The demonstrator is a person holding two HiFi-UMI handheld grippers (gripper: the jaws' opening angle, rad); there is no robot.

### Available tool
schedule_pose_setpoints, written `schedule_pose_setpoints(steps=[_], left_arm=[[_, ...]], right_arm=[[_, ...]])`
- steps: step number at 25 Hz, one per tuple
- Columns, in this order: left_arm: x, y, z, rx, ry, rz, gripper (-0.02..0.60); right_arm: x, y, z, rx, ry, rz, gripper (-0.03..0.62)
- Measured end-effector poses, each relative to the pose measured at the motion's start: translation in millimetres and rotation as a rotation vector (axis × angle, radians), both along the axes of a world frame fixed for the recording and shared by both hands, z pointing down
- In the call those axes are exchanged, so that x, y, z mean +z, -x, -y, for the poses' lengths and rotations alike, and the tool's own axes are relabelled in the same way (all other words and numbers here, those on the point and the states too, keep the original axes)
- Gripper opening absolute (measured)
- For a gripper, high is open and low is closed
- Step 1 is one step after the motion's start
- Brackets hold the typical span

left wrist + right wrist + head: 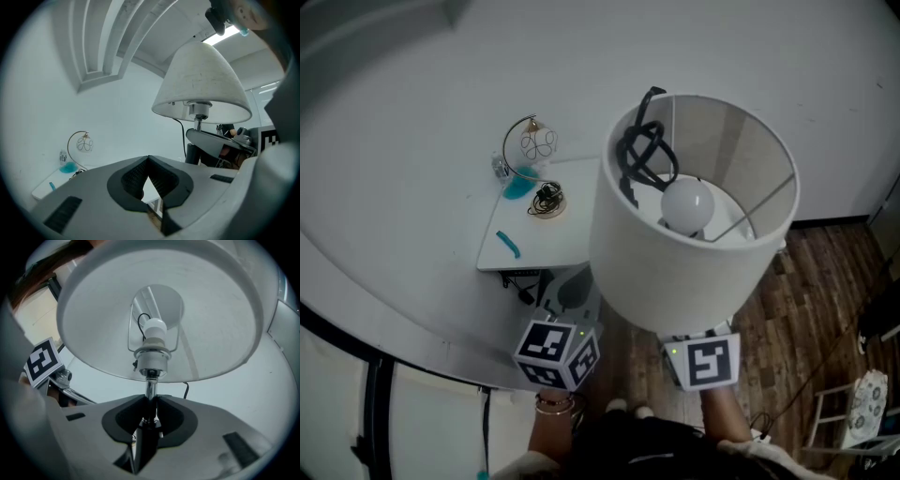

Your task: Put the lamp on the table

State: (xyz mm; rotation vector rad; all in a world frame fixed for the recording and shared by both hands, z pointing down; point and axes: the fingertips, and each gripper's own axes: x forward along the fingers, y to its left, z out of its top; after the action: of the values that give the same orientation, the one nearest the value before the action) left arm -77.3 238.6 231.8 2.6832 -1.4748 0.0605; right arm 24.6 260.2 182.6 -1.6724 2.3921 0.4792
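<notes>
A: Where do we have the lamp (675, 272) now?

B: We hold it in the air, center-right of the head view, w/ its white shade (741, 159) above the wooden floor (825, 281). It is not on the desk (567, 234). The desk is to the left of it in the frame, against the white wall (722, 47), and the shade hides the desk's right edge from us.

A: And the right gripper (150, 401)?

B: In its own view the jaws are closed on the lamp's chrome stem (150, 387), just below the socket. The shade fills the upper part of that pic, w/ the bulb (154, 327) in the middle.

A: The left gripper (149, 161)?

B: Its jaws meet at the tips, w/ nothing between them, so it carries nothing. In its view the lamp stands approx. upright at the upper right, and the desk shows small at the lower left.

A: What do we see on the desk?

B: A globe ornament (536, 143) under a wire arc at the upper left of the desktop, a teal thing (517, 187) just beside its foot, and a coil of dark cable (547, 200) near it. There is also a teal stick (508, 244) toward the lower left.

A: The lamp's own cord?

B: The black cord (642, 155) is bundled inside the top of the shade, up-left of the bulb.
</notes>
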Motion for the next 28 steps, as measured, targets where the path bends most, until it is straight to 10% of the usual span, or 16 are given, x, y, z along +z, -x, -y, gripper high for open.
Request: schedule_pose_setpoints(steps=[28], left_arm=[[15,19,57,-0.033,0.029,-0.01,-0.006]], right_arm=[[5,13,50,0.011,0.009,0.011,0.08]])
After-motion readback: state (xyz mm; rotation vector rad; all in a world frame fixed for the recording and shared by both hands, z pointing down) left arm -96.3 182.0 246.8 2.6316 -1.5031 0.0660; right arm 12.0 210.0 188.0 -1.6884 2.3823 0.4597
